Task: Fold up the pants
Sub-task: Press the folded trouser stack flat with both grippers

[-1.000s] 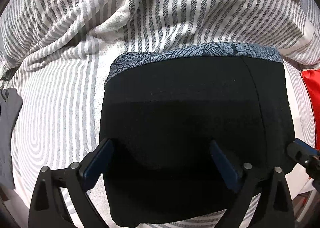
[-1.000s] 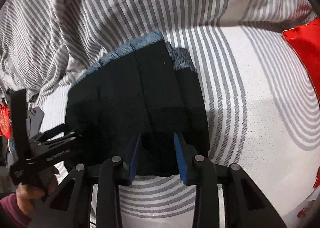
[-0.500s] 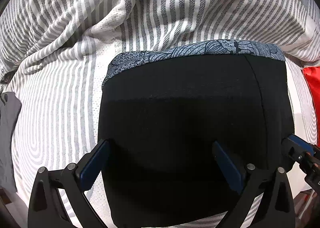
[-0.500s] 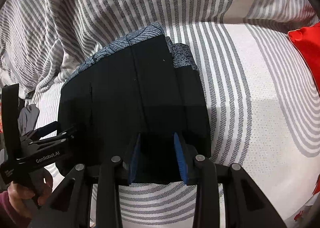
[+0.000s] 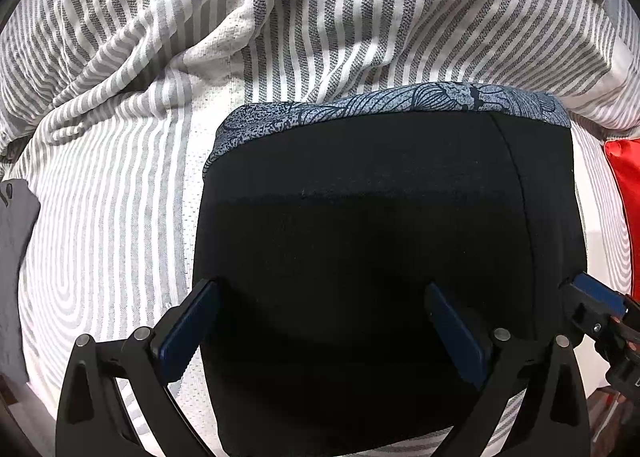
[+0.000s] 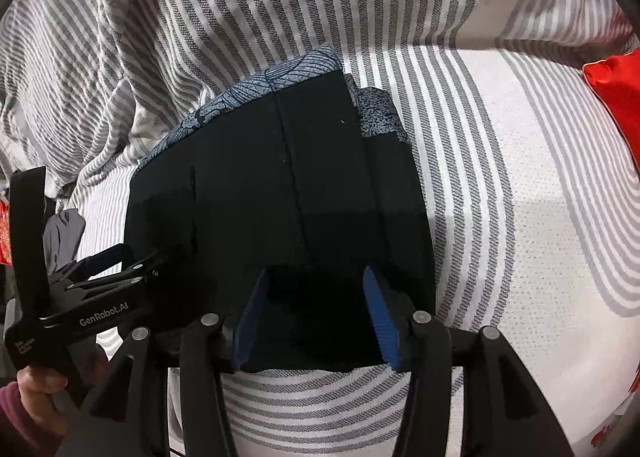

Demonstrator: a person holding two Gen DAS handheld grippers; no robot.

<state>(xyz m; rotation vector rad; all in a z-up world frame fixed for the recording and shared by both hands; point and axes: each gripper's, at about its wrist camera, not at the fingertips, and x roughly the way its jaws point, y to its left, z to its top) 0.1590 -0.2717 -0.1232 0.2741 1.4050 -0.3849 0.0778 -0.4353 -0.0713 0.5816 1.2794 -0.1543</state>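
Note:
The pants lie folded into a flat black rectangle on the striped bed, with a blue patterned band along the far edge. They also show in the right wrist view. My left gripper is open, its blue pads spread wide over the near part of the pants. My right gripper is open over the near right corner of the pants. The left gripper shows at the left of the right wrist view; the right gripper's tip shows at the right edge of the left wrist view.
The bed sheet is white with grey stripes. A rumpled striped blanket lies beyond the pants. A red cushion sits at the right. A grey garment lies at the left edge.
My right gripper's jaws have opened wider over the near corner of the pants. Both cameras have drawn slightly closer to the pants. The pants have not moved.

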